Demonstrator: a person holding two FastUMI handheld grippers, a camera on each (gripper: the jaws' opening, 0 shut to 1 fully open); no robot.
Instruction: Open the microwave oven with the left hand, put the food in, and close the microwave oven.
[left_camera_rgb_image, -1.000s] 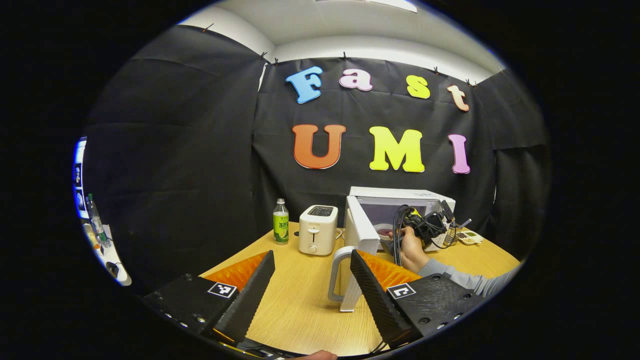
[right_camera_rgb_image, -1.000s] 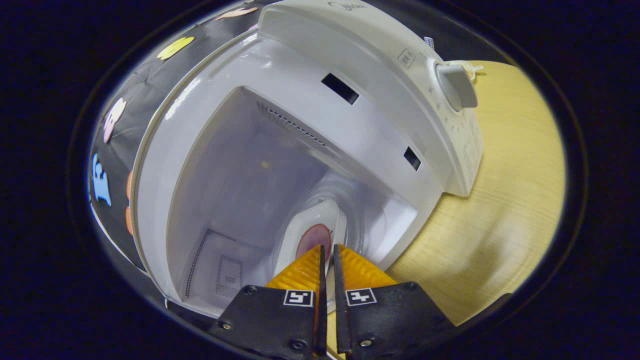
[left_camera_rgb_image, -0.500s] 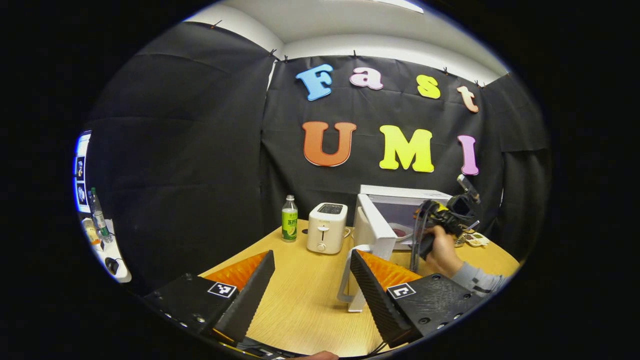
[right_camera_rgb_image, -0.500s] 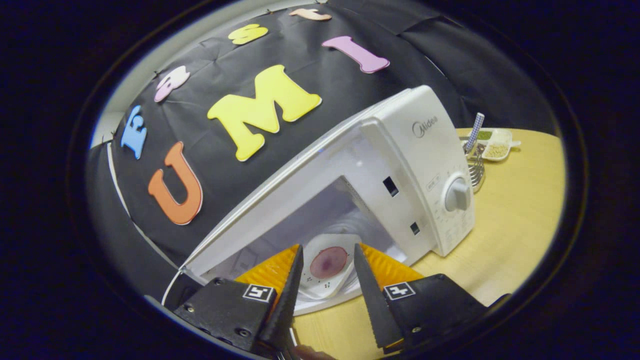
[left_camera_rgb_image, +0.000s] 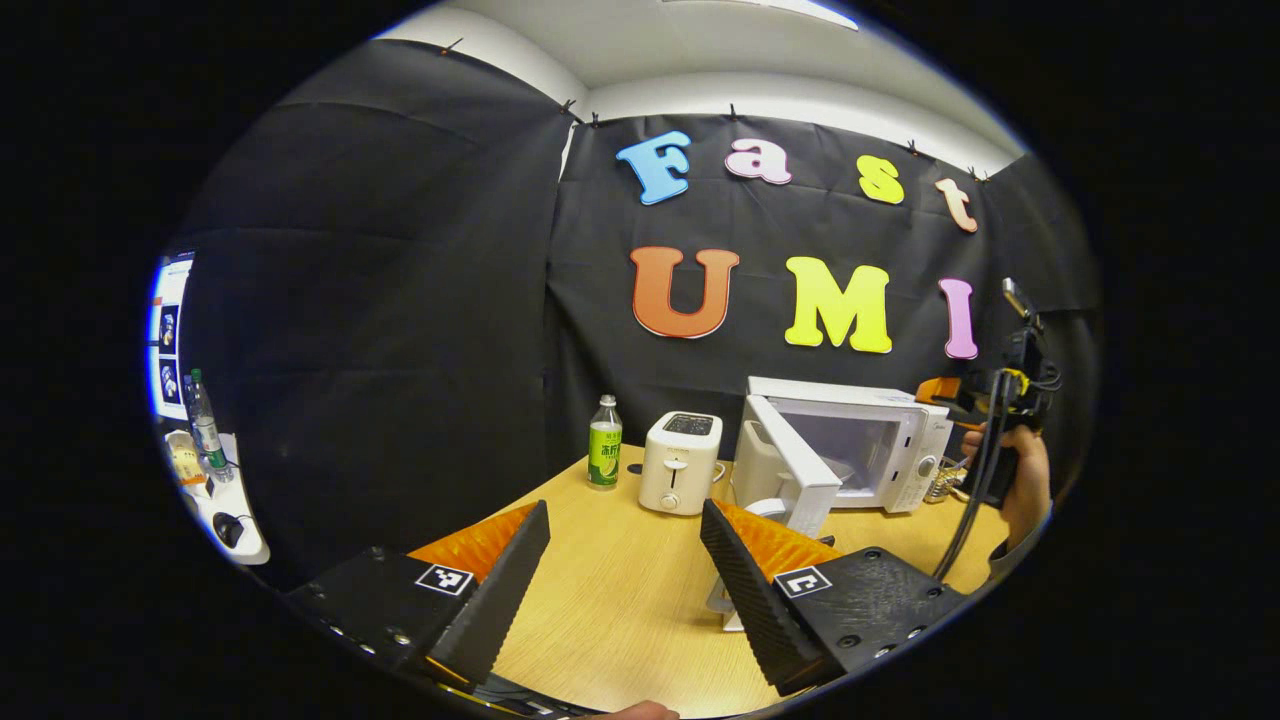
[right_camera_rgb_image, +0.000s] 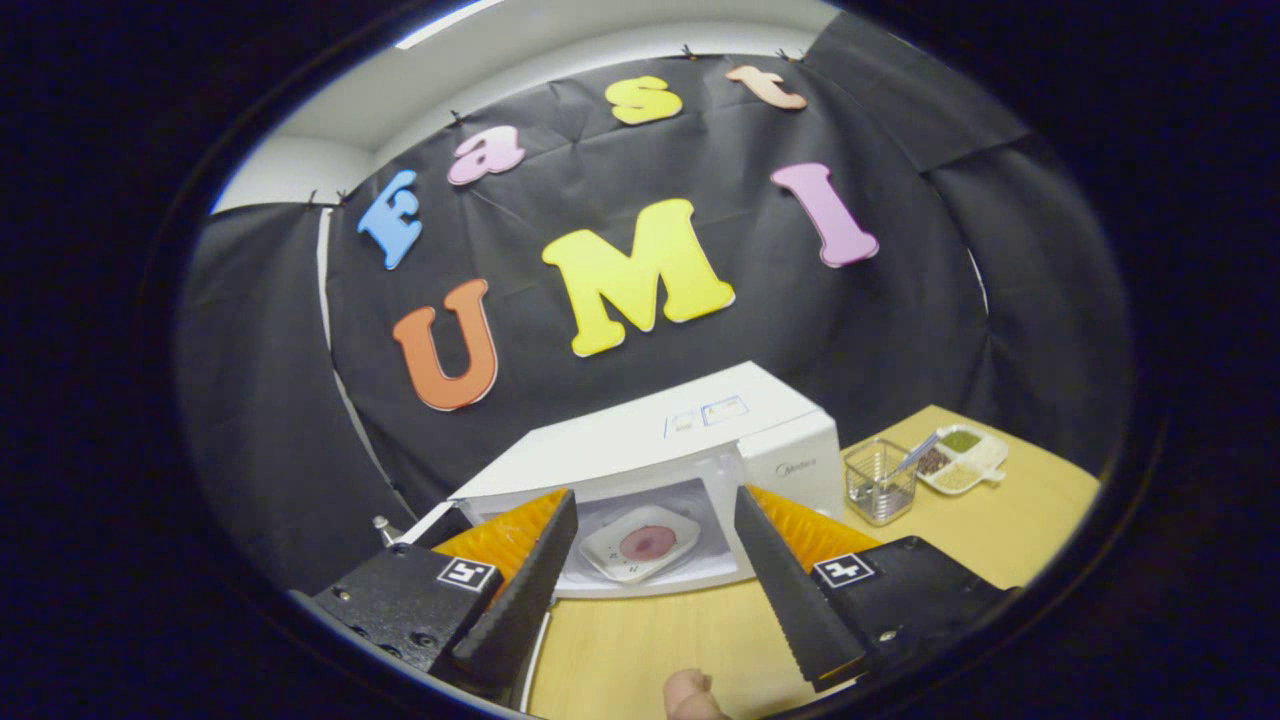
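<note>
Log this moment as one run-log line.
food plate: inside microwave | door: open | left gripper: open | right gripper: open, empty

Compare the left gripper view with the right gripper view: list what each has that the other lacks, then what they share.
Left gripper view: a green-labelled bottle and a white toaster beside the microwave, plus the swung-open door seen edge on.

Right gripper view: the plate of food sitting inside the cavity, and a sectioned dish on the far side.

Shared: the white microwave, standing open, and the wooden table. Each view has its own gripper open at the bottom.
</note>
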